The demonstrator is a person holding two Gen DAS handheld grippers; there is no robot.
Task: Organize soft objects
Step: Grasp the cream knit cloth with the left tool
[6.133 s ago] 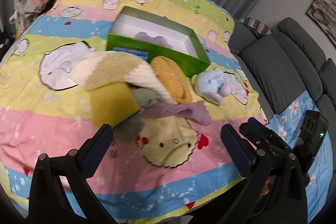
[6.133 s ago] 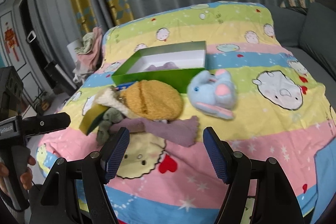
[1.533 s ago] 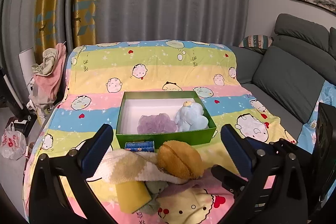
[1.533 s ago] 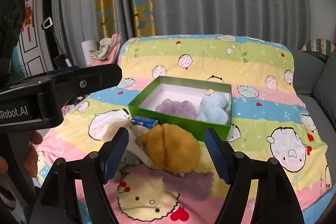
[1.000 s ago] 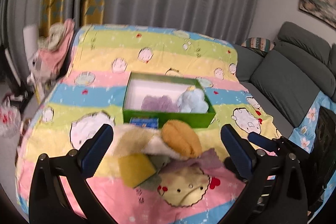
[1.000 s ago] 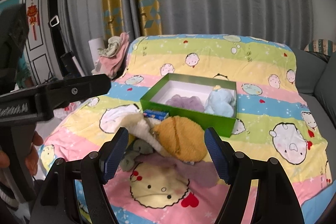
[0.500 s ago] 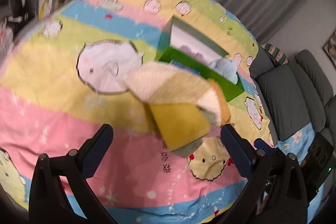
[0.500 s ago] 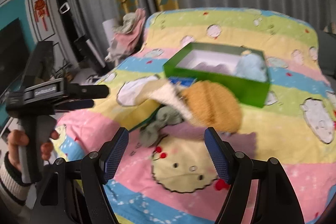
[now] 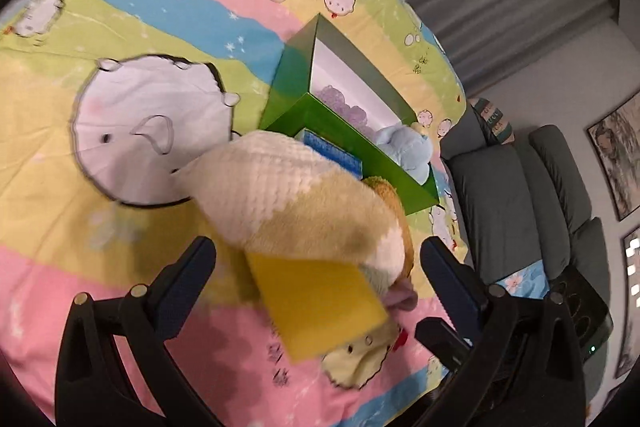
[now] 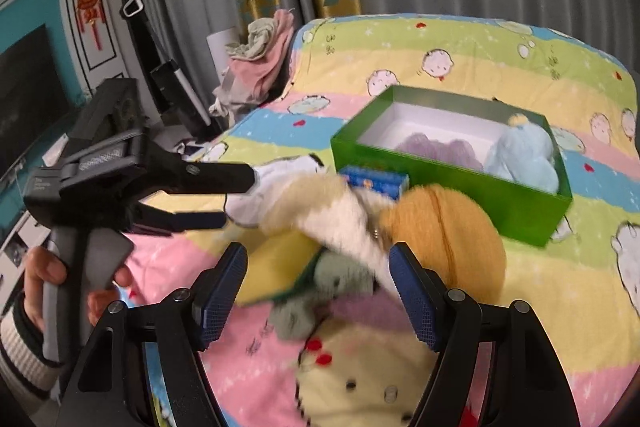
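Note:
A pile of soft things lies on the striped bedspread (image 9: 120,3): a cream and tan fluffy cloth (image 9: 288,203), a yellow sponge (image 9: 316,307), an orange plush (image 10: 444,247), a grey-green plush (image 10: 320,291) and a purple cloth (image 9: 400,295). Behind the pile stands the green box (image 10: 440,179), holding a light blue plush (image 10: 524,155) and a purple fluffy item (image 10: 436,147). My left gripper (image 9: 316,275) is open, low over the sponge's near side; it also shows from the side (image 10: 238,199). My right gripper (image 10: 318,287) is open just before the grey-green plush. Neither holds anything.
A small blue carton (image 10: 372,181) leans against the box's front wall. Heaped clothes (image 10: 260,67) sit past the bed's far left corner. A grey sofa (image 9: 512,211) runs along the right side. A person's hand (image 10: 40,275) grips the left tool's handle.
Both grippers have dropped and come closer to the pile. The left view has rolled, so the bed now looks tilted. The jaws of both stay as wide as before.

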